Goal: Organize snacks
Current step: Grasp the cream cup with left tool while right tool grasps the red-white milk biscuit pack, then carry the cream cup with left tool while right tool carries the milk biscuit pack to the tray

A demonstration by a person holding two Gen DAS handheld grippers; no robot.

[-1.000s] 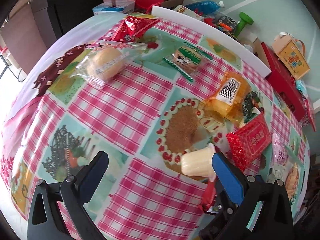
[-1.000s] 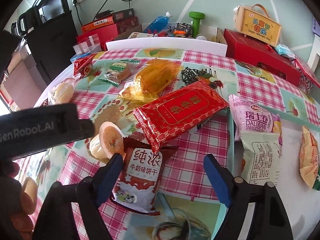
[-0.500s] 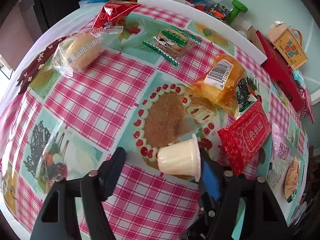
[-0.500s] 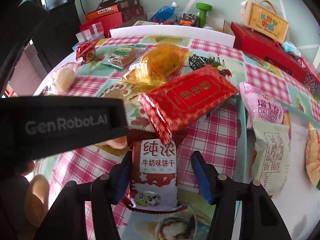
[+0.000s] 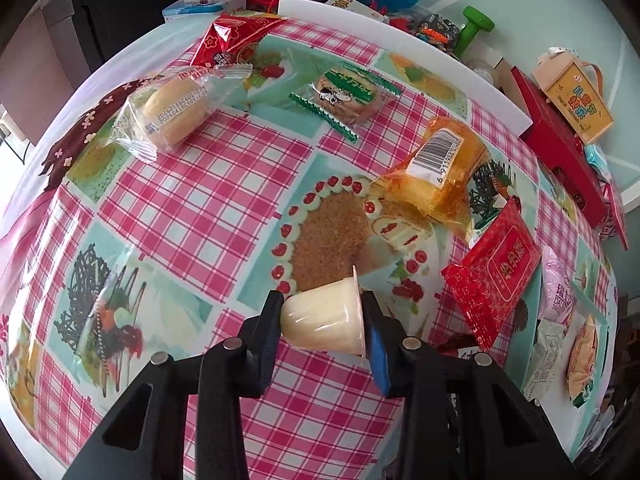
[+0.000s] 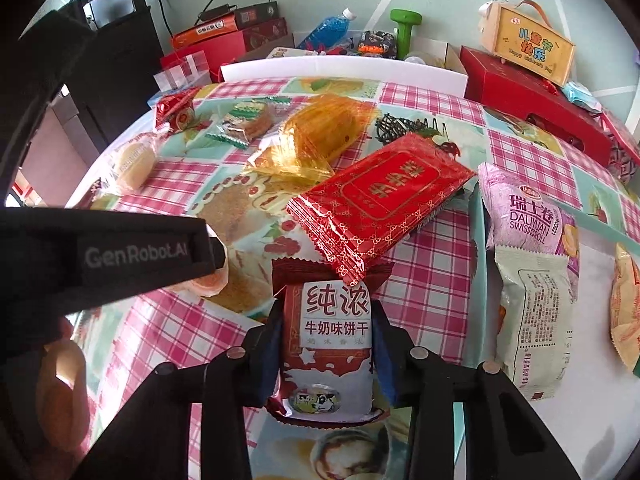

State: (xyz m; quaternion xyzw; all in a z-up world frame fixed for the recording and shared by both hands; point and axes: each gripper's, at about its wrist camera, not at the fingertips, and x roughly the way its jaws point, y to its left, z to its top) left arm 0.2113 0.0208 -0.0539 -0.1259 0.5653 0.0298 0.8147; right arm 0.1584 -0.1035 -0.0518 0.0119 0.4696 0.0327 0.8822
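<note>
My left gripper (image 5: 321,305) is shut on a cream pudding cup (image 5: 324,322) that lies on its side, just above the checked tablecloth. The jaws of my right gripper (image 6: 327,316) are closing, and both pads press on the sides of a red-and-white milk biscuit packet (image 6: 334,360). The packet's top end lies under a red foil packet (image 6: 380,196). In the right wrist view the left gripper's black body (image 6: 120,256) crosses the left side and hides most of the cup.
An orange packet (image 5: 440,172), a wrapped bun (image 5: 172,112), a green-striped cookie (image 5: 344,92) and a red bag (image 5: 232,36) lie further back. A purple Swiss roll pack (image 6: 528,216) rests on a teal-rimmed tray (image 6: 600,276) at right. A red box (image 6: 532,92) stands behind.
Both pairs of jaws have closed in from wide open. The left now clamps the pudding cup, the right the milk biscuit packet. Neither hand has shifted much.
</note>
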